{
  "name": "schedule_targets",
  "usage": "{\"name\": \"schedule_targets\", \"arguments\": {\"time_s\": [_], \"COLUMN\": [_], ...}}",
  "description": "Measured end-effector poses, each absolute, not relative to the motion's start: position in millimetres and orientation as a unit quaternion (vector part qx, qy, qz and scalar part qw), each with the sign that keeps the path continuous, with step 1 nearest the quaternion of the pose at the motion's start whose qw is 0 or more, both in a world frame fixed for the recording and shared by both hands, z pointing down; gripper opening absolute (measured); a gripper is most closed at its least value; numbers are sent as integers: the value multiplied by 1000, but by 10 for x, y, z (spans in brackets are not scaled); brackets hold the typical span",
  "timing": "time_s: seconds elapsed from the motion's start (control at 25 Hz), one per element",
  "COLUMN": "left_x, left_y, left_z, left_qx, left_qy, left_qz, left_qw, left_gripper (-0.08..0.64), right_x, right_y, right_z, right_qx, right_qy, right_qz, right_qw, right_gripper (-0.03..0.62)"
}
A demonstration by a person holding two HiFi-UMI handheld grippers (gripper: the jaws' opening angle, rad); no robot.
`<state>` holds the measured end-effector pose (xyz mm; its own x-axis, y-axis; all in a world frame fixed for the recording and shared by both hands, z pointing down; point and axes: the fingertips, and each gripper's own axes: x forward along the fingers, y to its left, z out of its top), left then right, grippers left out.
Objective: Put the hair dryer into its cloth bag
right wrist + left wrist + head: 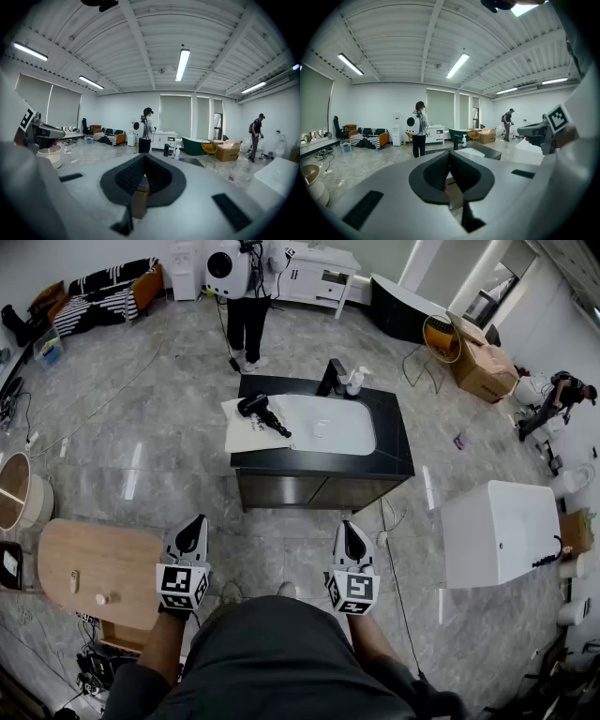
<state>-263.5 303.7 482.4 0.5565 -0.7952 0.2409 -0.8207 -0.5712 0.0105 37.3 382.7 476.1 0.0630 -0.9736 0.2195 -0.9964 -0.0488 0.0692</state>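
- Currently we hold the left gripper [194, 526] and the right gripper [350, 529] side by side, near our body, both aimed at the far vanity.
- On the left gripper [451, 157] we see the jaws pressed together, with nothing between them.
- On the right gripper [143, 161] the jaws likewise meet, and they carry nothing.
- We see the hair dryer [262, 412] well apart from both grippers, lying on the left end of the dark counter [394, 442].
- It is black, with a rounded head toward the far left and a slim handle that slants toward the near right.
- It rests on top of the cloth bag [242, 432], a white, flat, slightly creased piece spread on the counter just left of the basin [342, 427].
- The handle's end reaches the left rim of the white basin.
- At the far edge of the counter stand a black faucet [332, 377] and a soap bottle [355, 381].
- Farther off a person [246, 296] stands on the grey floor, and a wooden table [103, 568] sits at our near left.
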Motion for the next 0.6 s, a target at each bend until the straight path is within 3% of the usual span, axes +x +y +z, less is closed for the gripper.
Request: {"name": "schedule_targets", "arguments": {"time_s": [0.6], "left_x": [-2561], "left_y": [3017], "left_z": [4829], "left_qx": [881], "left_qy": [-458], "left_qz": [105], "left_qw": [61], "left_gripper": [2], "right_x": [434], "right_y": [3854], "right_z": [4774], "right_qx": [721], "right_qy": [-683], "right_qz": [58], "right_qw": [99], "right_gripper": [0]}}
